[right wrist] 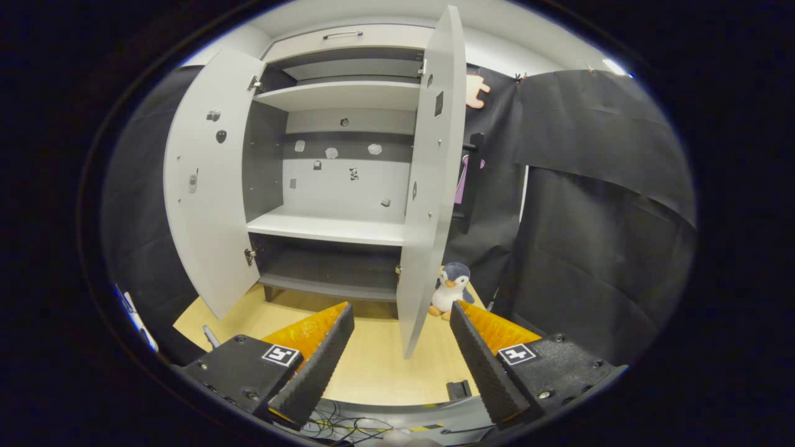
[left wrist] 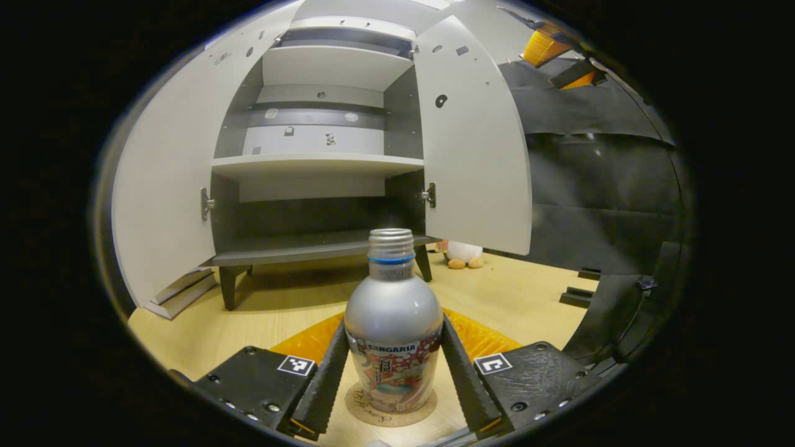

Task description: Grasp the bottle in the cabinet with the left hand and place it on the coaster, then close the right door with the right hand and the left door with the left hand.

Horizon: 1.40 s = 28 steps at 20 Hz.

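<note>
Left gripper (left wrist: 394,372): level, low over the table (left wrist: 267,310), aimed at the cabinet (left wrist: 323,161). Both fingers (left wrist: 323,379) lie against the lower sides of the bottle (left wrist: 392,323), pinching it. The bottle stands upright on the coaster (left wrist: 390,415), cap on, between the fingers. The coaster lies flat on the table in front of the cabinet.

Cabinet, left gripper view: both doors wide open. Left door (left wrist: 164,186) swings out towards the camera; right door (left wrist: 475,149) likewise. Shelves bare. A plush toy (left wrist: 464,253) sits on the table behind the right door's lower edge.

Right gripper (right wrist: 404,354): level, pointing at the cabinet from further back and to its right. Fingers (right wrist: 320,366) spread apart, nothing between them. The right door (right wrist: 428,186) is seen nearly edge-on between the fingertips, apart from them. The left door (right wrist: 208,186) is open at the far side. The plush toy (right wrist: 450,288), a penguin, stands just beside the right door's bottom corner.
</note>
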{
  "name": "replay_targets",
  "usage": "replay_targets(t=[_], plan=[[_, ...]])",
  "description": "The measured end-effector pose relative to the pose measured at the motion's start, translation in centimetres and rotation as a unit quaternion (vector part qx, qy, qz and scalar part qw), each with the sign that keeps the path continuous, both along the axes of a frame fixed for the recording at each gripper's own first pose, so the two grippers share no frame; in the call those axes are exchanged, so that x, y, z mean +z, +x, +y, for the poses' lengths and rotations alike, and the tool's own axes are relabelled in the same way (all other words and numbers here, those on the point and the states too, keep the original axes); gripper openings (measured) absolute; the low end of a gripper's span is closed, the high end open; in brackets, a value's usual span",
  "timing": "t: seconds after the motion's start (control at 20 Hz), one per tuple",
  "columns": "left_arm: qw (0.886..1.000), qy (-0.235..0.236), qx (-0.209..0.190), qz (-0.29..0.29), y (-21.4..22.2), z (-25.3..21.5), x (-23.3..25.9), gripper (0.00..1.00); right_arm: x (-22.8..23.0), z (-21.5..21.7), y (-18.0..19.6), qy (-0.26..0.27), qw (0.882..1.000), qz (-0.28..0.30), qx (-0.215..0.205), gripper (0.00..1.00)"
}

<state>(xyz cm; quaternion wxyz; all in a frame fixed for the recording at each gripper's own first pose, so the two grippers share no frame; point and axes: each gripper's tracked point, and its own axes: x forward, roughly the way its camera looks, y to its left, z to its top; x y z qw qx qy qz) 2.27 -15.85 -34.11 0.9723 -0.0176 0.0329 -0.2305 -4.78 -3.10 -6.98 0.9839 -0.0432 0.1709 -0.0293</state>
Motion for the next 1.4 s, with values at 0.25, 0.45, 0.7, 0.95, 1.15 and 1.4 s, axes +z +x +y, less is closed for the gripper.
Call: replay_targets(t=[0.25,0.45,0.7,0.95,1.15,1.4], plan=[[1.0,0.007,0.001,0.007,-0.4,0.3,-1.0,0.8,-0.3,0.8,0.0,-0.004,1.0,0.007,0.011,1.0],[1.0,0.01,-0.006,-0.01,-0.7,0.4,0.9,0.99,-0.4,1.1,0.2,0.0,1.0,0.006,0.015,1.0],[0.999,0.006,0.01,-0.037,0.1,1.0,5.6,0.97,-0.4,1.4,0.3,0.013,1.0,0.001,0.015,1.0],[0.998,-0.017,0.018,-0.065,0.9,1.7,12.2,0.98,-0.9,1.2,0.2,0.024,1.0,-0.006,0.007,1.0],[0.996,-0.032,0.034,-0.075,1.8,3.2,17.3,0.98,-0.7,1.4,0.1,0.033,0.999,-0.018,0.003,1.0],[0.996,-0.024,0.071,-0.046,2.6,6.6,21.9,0.98,-0.3,1.6,0.3,0.049,0.998,-0.037,-0.002,1.0]])
